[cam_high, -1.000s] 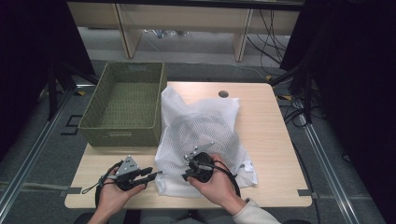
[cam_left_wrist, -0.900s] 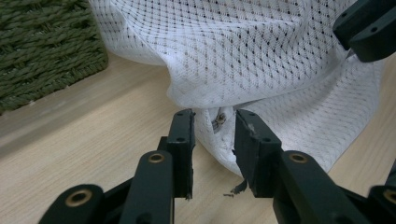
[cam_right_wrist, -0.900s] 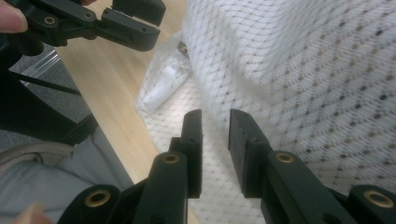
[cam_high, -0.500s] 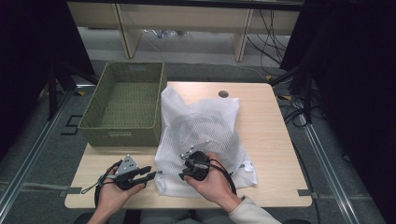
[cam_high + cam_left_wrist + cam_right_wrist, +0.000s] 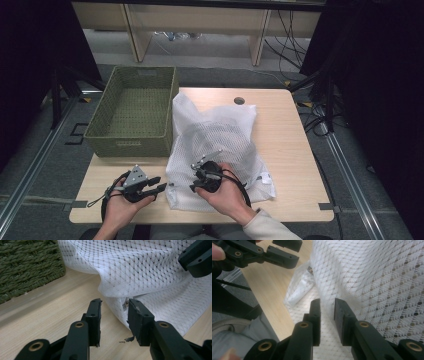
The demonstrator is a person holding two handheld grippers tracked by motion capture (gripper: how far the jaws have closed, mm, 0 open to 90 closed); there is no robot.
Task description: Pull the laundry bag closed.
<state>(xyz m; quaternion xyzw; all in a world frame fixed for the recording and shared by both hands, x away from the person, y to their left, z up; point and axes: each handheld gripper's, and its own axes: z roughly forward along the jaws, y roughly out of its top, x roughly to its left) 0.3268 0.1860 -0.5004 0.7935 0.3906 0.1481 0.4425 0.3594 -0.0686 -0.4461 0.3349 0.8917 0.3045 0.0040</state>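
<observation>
At the table's near left the left gripper [image 5: 161, 184] lay level, its jaws just opened and parted with nothing between them, pointing rightward at the near-left corner of the white mesh laundry bag [image 5: 220, 135], where a small metal zipper pull [image 5: 125, 304] sat just ahead of its tips. That bag sprawled lengthwise away from the person, beside the green woven basket [image 5: 131, 145]. Farther right, the right gripper [image 5: 196, 176] pinched a fold of mesh.
</observation>
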